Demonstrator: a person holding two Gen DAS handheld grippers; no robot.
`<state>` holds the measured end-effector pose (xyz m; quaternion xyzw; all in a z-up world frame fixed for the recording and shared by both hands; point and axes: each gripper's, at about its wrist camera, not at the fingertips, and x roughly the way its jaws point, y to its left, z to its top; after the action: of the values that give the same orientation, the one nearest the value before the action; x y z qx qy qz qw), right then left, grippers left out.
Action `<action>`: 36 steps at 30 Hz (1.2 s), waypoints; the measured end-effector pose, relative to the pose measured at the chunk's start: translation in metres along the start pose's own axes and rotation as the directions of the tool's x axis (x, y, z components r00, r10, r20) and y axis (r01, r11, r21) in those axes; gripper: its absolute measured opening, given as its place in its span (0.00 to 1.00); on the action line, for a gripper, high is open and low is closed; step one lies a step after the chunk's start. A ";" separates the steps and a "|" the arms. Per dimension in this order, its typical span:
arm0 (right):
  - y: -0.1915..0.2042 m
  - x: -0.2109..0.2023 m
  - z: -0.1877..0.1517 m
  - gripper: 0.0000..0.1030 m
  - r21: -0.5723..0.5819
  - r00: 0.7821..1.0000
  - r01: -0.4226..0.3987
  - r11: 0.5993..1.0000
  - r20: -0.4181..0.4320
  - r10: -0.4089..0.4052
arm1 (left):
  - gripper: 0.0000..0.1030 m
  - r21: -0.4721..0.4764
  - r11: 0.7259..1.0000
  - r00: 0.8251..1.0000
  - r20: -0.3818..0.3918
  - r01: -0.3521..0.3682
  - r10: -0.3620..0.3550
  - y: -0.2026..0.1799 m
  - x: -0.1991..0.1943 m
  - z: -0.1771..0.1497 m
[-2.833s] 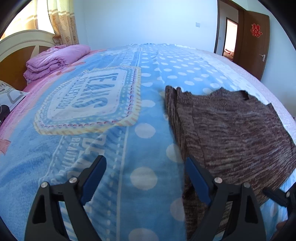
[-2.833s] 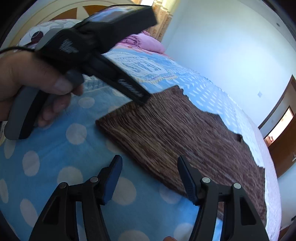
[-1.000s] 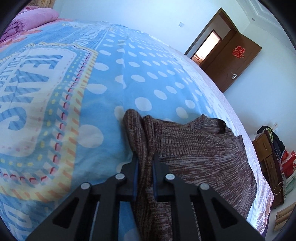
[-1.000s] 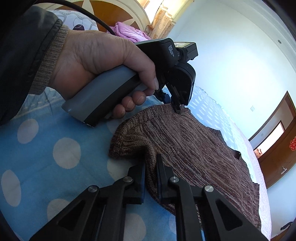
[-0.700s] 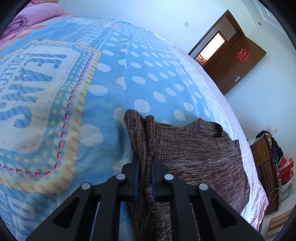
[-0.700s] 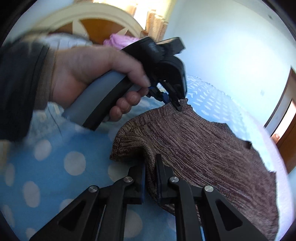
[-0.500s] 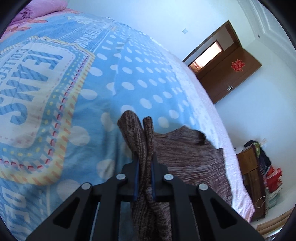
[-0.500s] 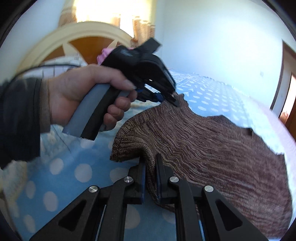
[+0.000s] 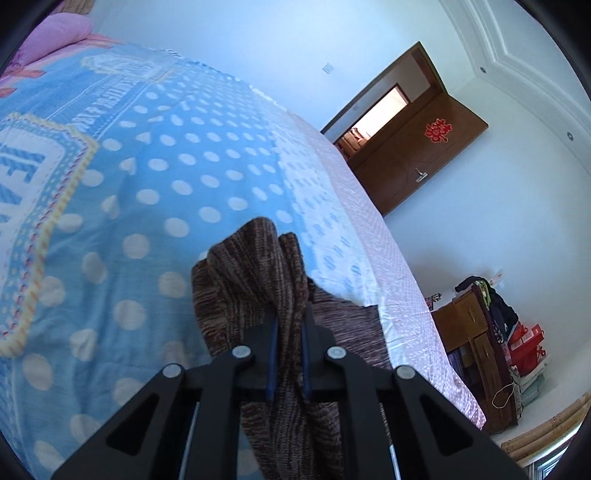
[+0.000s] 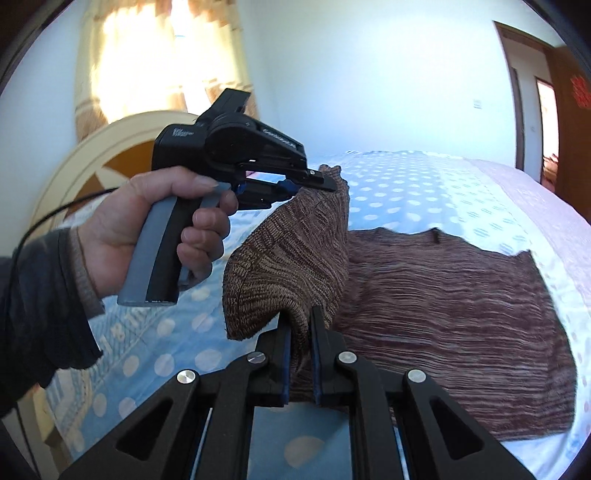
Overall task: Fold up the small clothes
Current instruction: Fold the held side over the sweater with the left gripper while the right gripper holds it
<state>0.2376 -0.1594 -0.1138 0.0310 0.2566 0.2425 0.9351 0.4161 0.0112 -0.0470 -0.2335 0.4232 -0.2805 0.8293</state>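
A brown knit sweater (image 10: 443, 295) lies on the blue polka-dot bed cover (image 10: 399, 184). Its left edge is lifted off the bed in a raised fold. My right gripper (image 10: 300, 325) is shut on the near corner of that edge. My left gripper (image 9: 288, 325) is shut on the far corner, and it shows in the right wrist view (image 10: 325, 182), held in a hand. In the left wrist view the pinched sweater (image 9: 251, 273) bunches up in front of the jaws, and the rest of it hangs below them.
The bed's right edge with a pink sheet (image 9: 388, 236) drops off toward an open brown door (image 9: 417, 155). A wooden cabinet with clothes and bags (image 9: 491, 332) stands by the wall. A headboard (image 10: 96, 166) and a pink quilt (image 9: 55, 33) are at the bed's head.
Both grippers, open 2.8 s ago, closed on the sweater's left edge and have since lifted it higher off the bed, with the cloth rising into a fold.
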 end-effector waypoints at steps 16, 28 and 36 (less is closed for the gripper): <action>-0.083 -0.064 -0.013 0.08 0.277 0.997 -0.003 0.961 0.078 -0.019 | 0.10 0.092 0.993 0.996 -0.064 0.075 -0.069 -0.086 0.052 -0.002; -0.149 -0.085 -0.052 0.08 0.491 0.997 0.000 0.871 0.064 -0.035 | 0.10 0.189 0.980 0.985 -0.170 0.053 -0.021 -0.137 0.121 -0.032; -0.187 -0.083 -0.085 0.08 0.627 0.999 0.010 0.779 0.034 -0.040 | 0.10 0.258 0.966 0.975 -0.217 0.008 0.050 -0.153 0.165 -0.056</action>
<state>0.2153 -0.3680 -0.1830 0.3420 0.3016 0.1305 0.8804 0.4084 -0.2189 -0.0758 -0.0869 0.4755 -0.3482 0.8032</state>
